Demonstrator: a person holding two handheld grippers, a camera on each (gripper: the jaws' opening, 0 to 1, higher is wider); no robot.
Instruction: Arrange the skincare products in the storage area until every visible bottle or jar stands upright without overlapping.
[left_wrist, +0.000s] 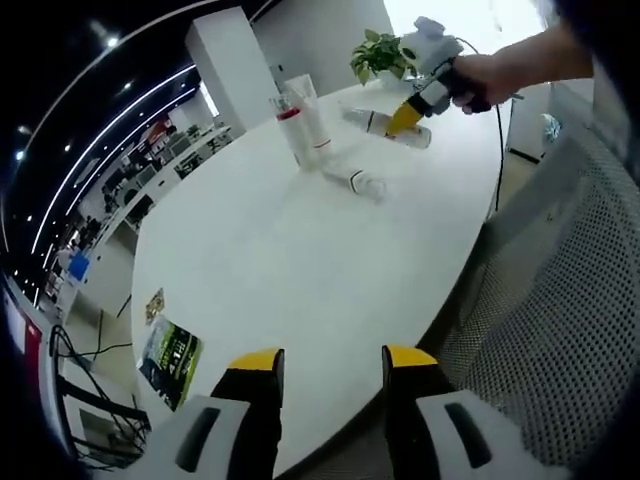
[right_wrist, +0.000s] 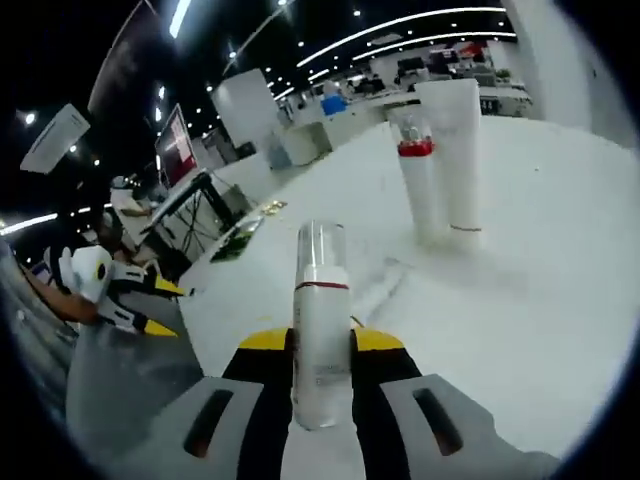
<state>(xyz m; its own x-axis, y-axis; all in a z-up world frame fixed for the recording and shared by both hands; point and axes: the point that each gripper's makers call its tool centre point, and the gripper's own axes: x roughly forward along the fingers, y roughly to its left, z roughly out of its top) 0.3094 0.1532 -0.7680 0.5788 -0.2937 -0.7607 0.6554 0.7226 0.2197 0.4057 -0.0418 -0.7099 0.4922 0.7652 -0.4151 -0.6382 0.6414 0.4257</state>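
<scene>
A slim white bottle with a clear cap and a thin red band (right_wrist: 321, 330) sits clamped between the yellow-tipped jaws of the right gripper (right_wrist: 321, 345), held just above the round white table (right_wrist: 540, 300). In the left gripper view this gripper (left_wrist: 405, 120) holds it near a second white bottle lying on its side (left_wrist: 352, 180). Beyond stand a tall white tube (right_wrist: 455, 150) and, touching it, a white bottle with a red collar (right_wrist: 418, 185), both upright. The left gripper (left_wrist: 330, 365) hangs over the table's near edge, jaws apart and holding nothing. A green potted plant (left_wrist: 377, 52) sits at the far rim.
</scene>
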